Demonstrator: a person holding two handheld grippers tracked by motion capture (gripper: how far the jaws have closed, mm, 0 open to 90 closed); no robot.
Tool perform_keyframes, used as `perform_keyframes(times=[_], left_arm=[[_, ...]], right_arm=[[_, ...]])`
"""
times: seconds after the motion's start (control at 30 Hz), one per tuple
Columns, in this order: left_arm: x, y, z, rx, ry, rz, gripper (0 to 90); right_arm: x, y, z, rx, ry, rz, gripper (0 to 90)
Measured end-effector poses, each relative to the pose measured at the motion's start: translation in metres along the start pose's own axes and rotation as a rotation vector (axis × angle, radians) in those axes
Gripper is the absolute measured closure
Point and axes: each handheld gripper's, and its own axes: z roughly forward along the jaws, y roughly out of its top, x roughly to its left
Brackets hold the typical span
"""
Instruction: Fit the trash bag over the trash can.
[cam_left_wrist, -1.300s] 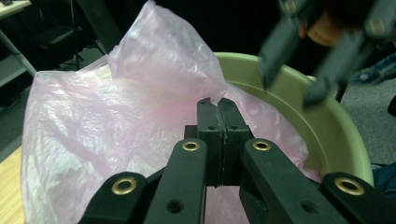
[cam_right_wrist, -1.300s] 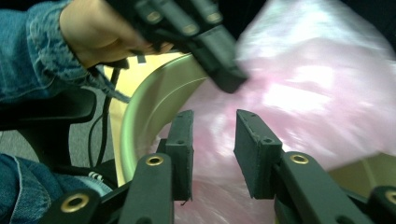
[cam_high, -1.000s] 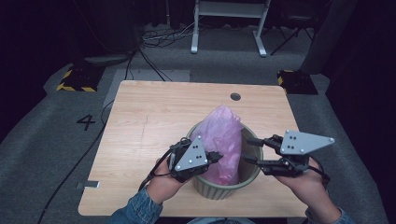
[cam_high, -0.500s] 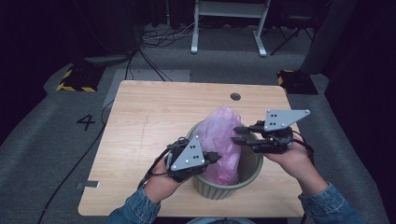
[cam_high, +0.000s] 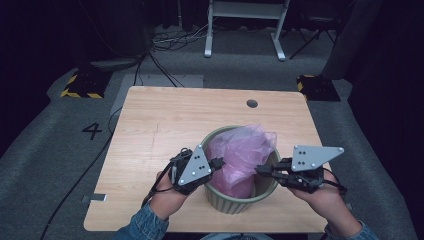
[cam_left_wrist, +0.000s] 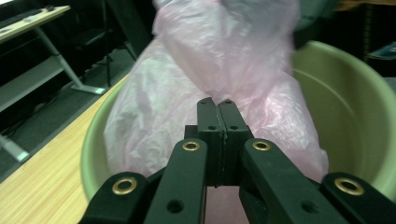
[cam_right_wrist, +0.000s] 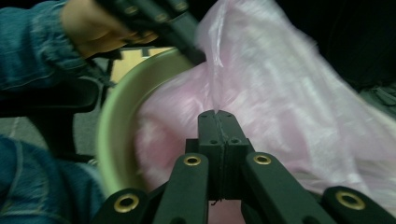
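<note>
Both the left tongs and right tongs pinch the pink bag between them, inside the green bucket, the right tongs' jaws having just been closing.

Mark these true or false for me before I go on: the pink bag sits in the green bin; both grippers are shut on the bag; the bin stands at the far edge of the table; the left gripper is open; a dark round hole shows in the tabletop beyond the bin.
1. The pink bag sits in the green bin. True.
2. The left gripper and right gripper are both shut on the bag. True: each pair of jaws is pressed together with pink film pinched at the tips.
3. The bin stands at the far edge of the table. False: it stands near the person's edge.
4. The left gripper is open. False: its jaws are closed.
5. A dark round hole shows in the tabletop beyond the bin. True.
</note>
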Motion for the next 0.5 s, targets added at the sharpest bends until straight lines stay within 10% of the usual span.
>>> perform_keyframes(times=[0.17,0.33,0.5], left_arm=[[-0.0053,0.0010,0.0013,0.003,0.034,0.036,84.4],[-0.0042,0.0051,-0.0031,-0.055,-0.026,0.039,64.0],[0.0009,0.0088,-0.0064,-0.085,-0.024,-0.004,78.4]], right_arm=[[0.0094,-0.0026,0.0017,0.012,0.018,0.009,90.0],[0.0091,-0.0021,0.0046,0.022,0.010,0.022,89.9],[0.0109,-0.0023,0.0082,0.030,0.020,0.027,89.8]])
